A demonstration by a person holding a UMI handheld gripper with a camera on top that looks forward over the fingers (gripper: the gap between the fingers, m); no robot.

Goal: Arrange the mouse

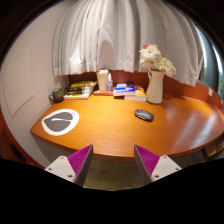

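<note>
The gripper is held short of the near edge of the round wooden table, its two fingers spread wide, nothing between the purple pads. Taking the table as reference: the mouse, dark grey, lies on the tabletop beyond the right finger, toward the far right side. A dark mouse pad with a white patch sits at the table's left, well apart from the mouse. At the far edge stand a white vase with flowers, books and a white container. White curtains hang behind the table.
</note>
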